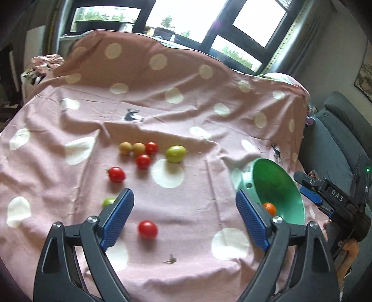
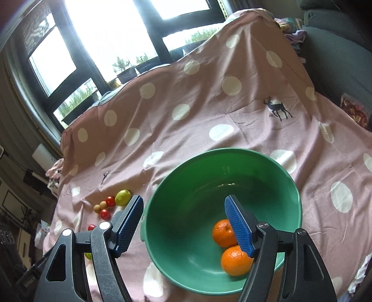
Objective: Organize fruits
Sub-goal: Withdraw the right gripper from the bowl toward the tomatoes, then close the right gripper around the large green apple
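Note:
Several loose fruits lie on the pink dotted cloth [image 1: 197,120]: red tomatoes [image 1: 117,174] [image 1: 147,229], two tan fruits [image 1: 125,148], a large green fruit [image 1: 176,153] and a small green one [image 1: 108,202] half hidden by a finger. My left gripper [image 1: 184,199] hangs open over the cloth, nothing between its pads. To its right stands the green bowl [image 1: 279,181]. In the right wrist view the bowl [image 2: 209,153] holds two oranges [image 2: 222,232] [image 2: 234,261]. My right gripper [image 2: 183,204] is open above it, empty; it also shows as the right gripper [image 1: 302,184] beside the bowl.
The cloth rises over a hump at the back, below the windows [image 1: 186,21]. A grey sofa [image 1: 337,139] borders the right side, with a clear bag of dried pieces [image 2: 353,111] on it. A green stem scrap [image 1: 171,260] lies near the front.

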`<state>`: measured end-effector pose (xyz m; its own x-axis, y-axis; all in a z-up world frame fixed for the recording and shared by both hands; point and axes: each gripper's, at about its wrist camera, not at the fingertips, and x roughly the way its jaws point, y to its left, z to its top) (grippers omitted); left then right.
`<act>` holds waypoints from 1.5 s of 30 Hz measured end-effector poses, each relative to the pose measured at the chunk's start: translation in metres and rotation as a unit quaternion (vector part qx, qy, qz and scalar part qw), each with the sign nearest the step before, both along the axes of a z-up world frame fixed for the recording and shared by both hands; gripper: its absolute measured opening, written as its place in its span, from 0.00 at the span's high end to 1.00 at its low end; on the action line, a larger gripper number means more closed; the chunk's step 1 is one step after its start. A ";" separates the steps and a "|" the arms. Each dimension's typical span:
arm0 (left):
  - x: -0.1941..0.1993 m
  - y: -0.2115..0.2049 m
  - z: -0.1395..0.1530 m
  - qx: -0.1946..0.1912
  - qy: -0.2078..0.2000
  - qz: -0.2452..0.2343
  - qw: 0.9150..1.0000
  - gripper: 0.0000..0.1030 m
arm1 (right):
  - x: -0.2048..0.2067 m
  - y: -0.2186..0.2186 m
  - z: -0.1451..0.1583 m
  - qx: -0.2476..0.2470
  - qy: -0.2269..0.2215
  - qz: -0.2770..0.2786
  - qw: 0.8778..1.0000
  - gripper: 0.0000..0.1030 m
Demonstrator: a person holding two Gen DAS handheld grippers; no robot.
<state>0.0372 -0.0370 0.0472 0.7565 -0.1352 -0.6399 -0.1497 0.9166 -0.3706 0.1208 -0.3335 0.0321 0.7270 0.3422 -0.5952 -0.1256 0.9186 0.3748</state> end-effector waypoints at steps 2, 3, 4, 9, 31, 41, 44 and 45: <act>-0.008 0.021 -0.003 0.011 0.007 0.037 0.999 0.13 | -0.001 0.011 0.000 -0.013 -0.007 0.003 1.000 0.29; -0.012 0.031 -0.005 0.016 0.010 0.053 0.998 0.13 | -0.001 0.016 0.000 -0.019 -0.009 0.007 1.000 0.29; -0.017 0.040 -0.007 0.019 0.011 0.063 0.998 0.13 | -0.001 0.021 -0.001 -0.021 -0.010 0.014 1.000 0.29; -0.035 0.082 -0.021 -0.006 0.014 0.114 0.993 0.13 | -0.006 0.046 -0.004 -0.030 -0.012 0.054 0.998 0.29; -0.032 0.111 -0.038 0.006 0.038 0.151 0.988 0.18 | 0.080 0.187 -0.050 0.002 0.148 0.082 0.986 0.53; -0.030 0.113 -0.041 0.004 0.049 0.149 0.988 0.19 | 0.115 0.198 -0.082 0.020 0.174 0.059 0.983 0.60; -0.028 0.110 -0.043 0.009 0.053 0.144 0.988 0.19 | 0.116 0.201 -0.082 0.015 0.163 0.062 0.985 0.60; -0.027 0.109 -0.043 0.009 0.054 0.141 0.988 0.19 | 0.116 0.202 -0.081 0.010 0.160 0.065 0.985 0.60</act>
<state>0.0103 0.0718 0.0037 0.6892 0.0835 -0.7198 -0.4387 0.8386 -0.3228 0.2373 -0.1317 -0.0492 0.4537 0.4336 -0.7786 -0.1138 0.8947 0.4319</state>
